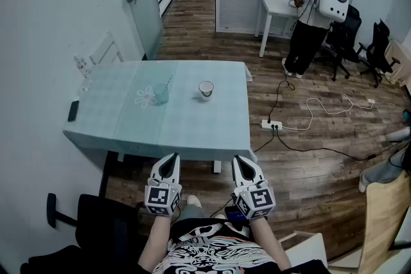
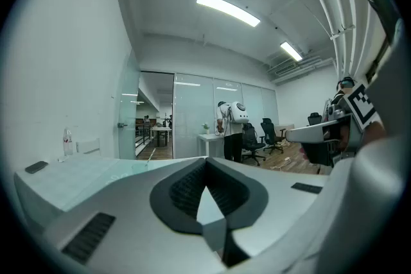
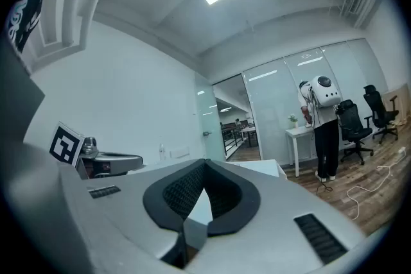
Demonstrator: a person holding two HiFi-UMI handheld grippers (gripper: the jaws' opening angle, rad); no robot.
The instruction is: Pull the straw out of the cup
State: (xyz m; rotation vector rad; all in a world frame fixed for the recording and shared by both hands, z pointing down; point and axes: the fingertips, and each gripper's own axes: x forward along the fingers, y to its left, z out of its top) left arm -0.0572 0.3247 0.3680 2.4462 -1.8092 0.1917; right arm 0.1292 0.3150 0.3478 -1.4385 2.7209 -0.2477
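Note:
In the head view a clear cup [image 1: 160, 94] stands on the table's teal cloth [image 1: 192, 128], and a thin straw [image 1: 167, 83] leans out of it to the right. Both grippers hover low, in front of the table's near edge and well short of the cup. My left gripper [image 1: 171, 158] is shut with nothing in it, its tips meeting [image 2: 205, 162] in the left gripper view. To its right, my right gripper [image 1: 239, 160] is also shut and empty [image 3: 205, 165].
A white cup [image 1: 205, 89] stands right of the clear cup, and a flower-shaped mat [image 1: 145, 97] lies to its left. A dark phone [image 1: 73, 110] and a small bottle [image 1: 83, 66] are at the table's left. A black chair [image 1: 96, 234] is by my left. A person [image 1: 314, 9] stands at a far desk.

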